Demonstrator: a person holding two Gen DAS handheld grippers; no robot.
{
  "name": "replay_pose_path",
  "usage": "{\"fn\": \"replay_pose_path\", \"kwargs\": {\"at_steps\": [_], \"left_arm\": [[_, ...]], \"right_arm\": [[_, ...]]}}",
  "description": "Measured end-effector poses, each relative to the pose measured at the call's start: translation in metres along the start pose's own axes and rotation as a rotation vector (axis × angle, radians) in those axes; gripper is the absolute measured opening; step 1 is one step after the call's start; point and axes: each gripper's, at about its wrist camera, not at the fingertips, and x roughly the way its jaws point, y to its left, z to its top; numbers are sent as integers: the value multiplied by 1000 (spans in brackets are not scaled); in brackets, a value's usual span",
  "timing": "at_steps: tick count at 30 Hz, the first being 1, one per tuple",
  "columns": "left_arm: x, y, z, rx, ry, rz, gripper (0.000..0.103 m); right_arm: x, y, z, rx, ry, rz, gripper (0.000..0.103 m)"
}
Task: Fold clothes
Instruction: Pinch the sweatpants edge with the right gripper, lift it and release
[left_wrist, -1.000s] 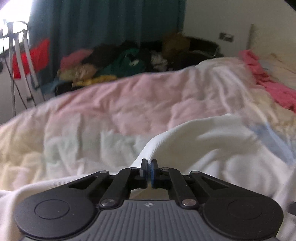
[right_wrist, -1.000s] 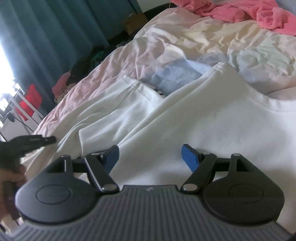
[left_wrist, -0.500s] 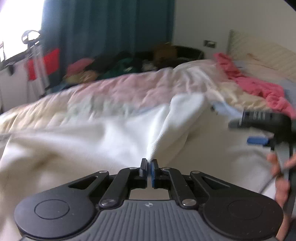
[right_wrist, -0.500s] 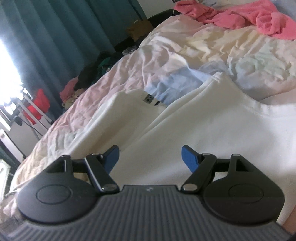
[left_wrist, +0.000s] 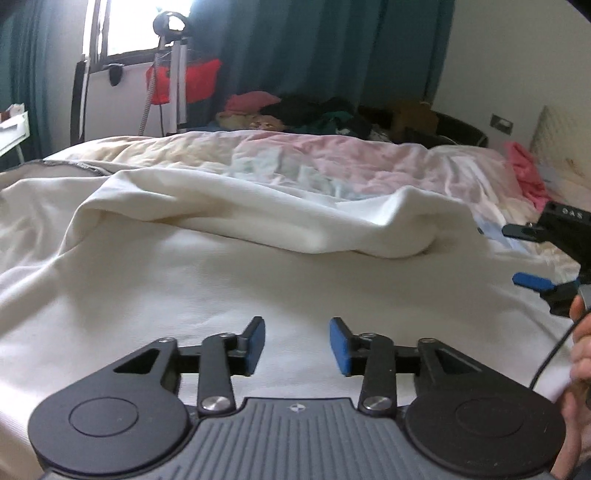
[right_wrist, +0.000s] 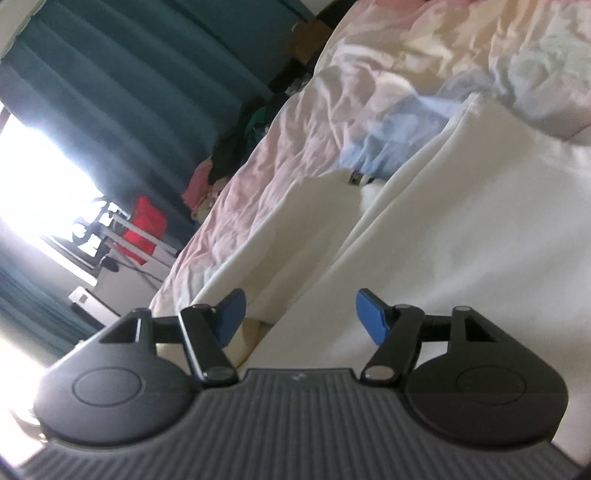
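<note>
A white garment (left_wrist: 229, 266) lies spread on the bed, with one part folded over into a thick roll (left_wrist: 280, 225) across its far side. My left gripper (left_wrist: 297, 345) is open and empty just above the flat white cloth. My right gripper (right_wrist: 299, 317) is open and empty, tilted, low over the same white garment (right_wrist: 461, 229). It also shows at the right edge of the left wrist view (left_wrist: 546, 266), held by a hand.
A pastel quilt (left_wrist: 332, 162) covers the bed beyond the garment. A pink cloth (left_wrist: 524, 173) lies at the far right. A pile of clothes (left_wrist: 306, 114), a red item on a stand (left_wrist: 184, 81) and teal curtains stand behind the bed.
My left gripper was shut on the white cloth and carried it across; it has now opened and let go, leaving a folded roll. My right gripper stayed open and tilted lower.
</note>
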Motion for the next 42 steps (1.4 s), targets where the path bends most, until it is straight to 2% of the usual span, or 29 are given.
{"fn": "replay_pose_path", "kwargs": {"at_steps": [4, 7, 12, 14, 19, 22, 24, 25, 26, 27, 30, 33, 35, 37, 40, 42], "left_arm": [[6, 9, 7, -24, -3, -7, 44], [10, 14, 10, -35, -5, -6, 46], [16, 25, 12, -73, 8, -7, 46], [17, 32, 14, -92, 6, -1, 46], [19, 53, 19, -190, 0, -33, 47], [25, 60, 19, -214, 13, -40, 48], [31, 62, 18, -222, 26, -40, 48], [32, 63, 17, -230, 31, -45, 48], [34, 65, 17, -239, 36, -52, 48], [34, 66, 16, -244, 35, -55, 48], [34, 68, 16, -255, 28, -59, 48], [32, 69, 15, -270, 21, -69, 48], [31, 68, 15, -272, 17, -77, 48], [29, 66, 15, -262, 12, -75, 48], [29, 61, 12, -246, 18, -71, 48], [30, 58, 9, -235, 25, -64, 48]], "right_arm": [[10, 8, 1, 3, 46, 20, 70], [22, 13, 8, 13, 58, -8, 70], [60, 27, 39, 72, 72, -42, 71], [78, 36, 52, 87, 76, -56, 75], [141, 52, 70, 57, 181, -187, 76], [170, 66, 70, -60, 219, -295, 74], [181, 78, 70, -155, 207, -373, 53], [182, 83, 72, -163, 202, -389, 28], [184, 88, 74, -171, 197, -404, 14], [183, 93, 78, -175, 185, -406, 12], [156, 121, 101, -183, 44, -300, 11], [108, 148, 123, -199, -152, -124, 11], [80, 150, 130, -190, -246, -62, 11], [64, 132, 127, -151, -304, -43, 11], [67, 82, 111, -109, -272, -124, 17], [77, 38, 96, -68, -171, -213, 26]]}}
